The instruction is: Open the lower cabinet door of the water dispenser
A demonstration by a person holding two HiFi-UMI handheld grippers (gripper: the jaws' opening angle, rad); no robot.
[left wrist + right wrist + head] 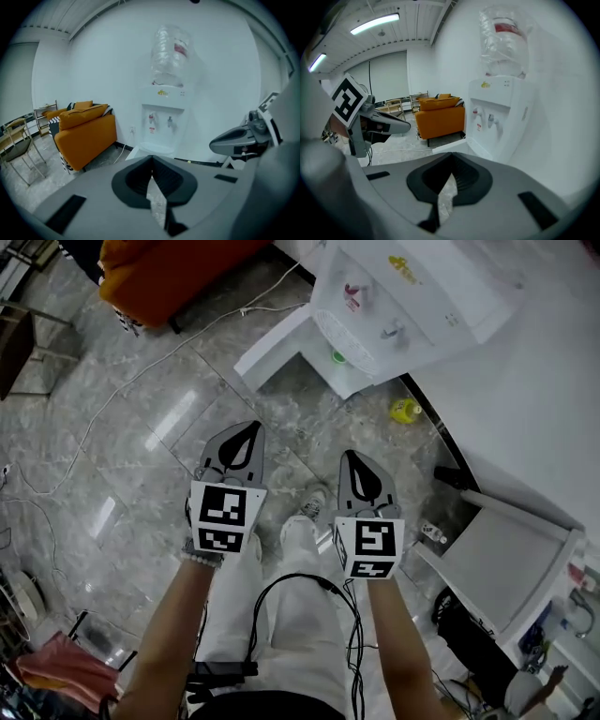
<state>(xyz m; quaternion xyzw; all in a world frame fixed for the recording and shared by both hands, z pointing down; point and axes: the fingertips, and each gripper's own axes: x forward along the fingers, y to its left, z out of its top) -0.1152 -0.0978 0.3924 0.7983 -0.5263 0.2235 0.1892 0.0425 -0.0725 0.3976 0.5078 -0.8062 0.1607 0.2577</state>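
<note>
Both the left gripper (pixel 247 431) and right gripper (pixel 355 459) have jaws pressed together, holding nothing.

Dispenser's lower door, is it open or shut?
Open. In the head view the door stands swung well out from the front of the dispenser.

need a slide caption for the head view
Left gripper and right gripper, both shut and empty, face the water dispenser, its lower cabinet door swung open.
</note>
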